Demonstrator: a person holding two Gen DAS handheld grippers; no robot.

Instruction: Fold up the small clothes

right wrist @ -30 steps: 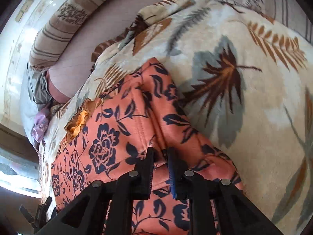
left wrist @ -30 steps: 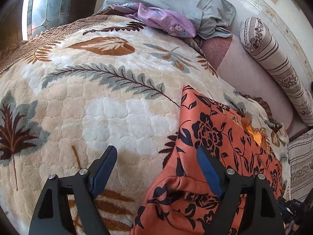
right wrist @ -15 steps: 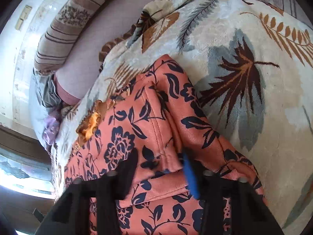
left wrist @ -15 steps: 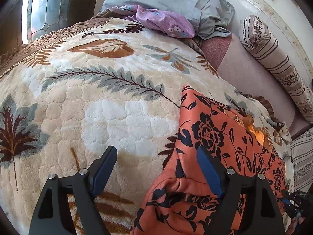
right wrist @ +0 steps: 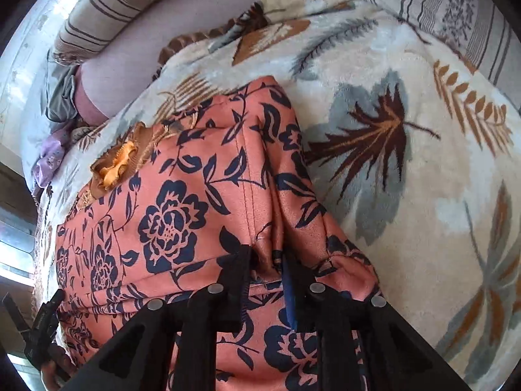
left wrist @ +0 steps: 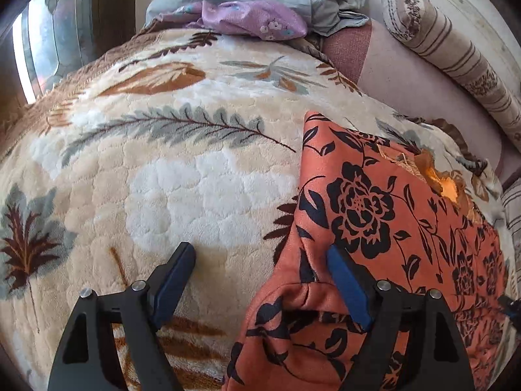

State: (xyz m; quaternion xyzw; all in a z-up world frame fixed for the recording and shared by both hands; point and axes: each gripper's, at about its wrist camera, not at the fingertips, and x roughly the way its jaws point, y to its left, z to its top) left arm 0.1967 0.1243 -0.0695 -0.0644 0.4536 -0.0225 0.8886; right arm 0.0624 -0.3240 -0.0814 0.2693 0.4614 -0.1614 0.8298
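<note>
While wide astride the orange garment (left wrist: 374, 202), left claw (left wrist: 257, 254); right claw (right wrist: 265, 257), just opening, narrow on its fold.

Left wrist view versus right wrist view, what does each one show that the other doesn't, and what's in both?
Only the left wrist view shows the left gripper, jaws wide, one finger over the blanket and one over the garment, plus the window.

Only the right wrist view shows the right gripper, jaws narrow with a fold of fabric between them.

Both show the orange floral garment lying on the leaf-patterned blanket, the striped bolster, and the purple cloth.
</note>
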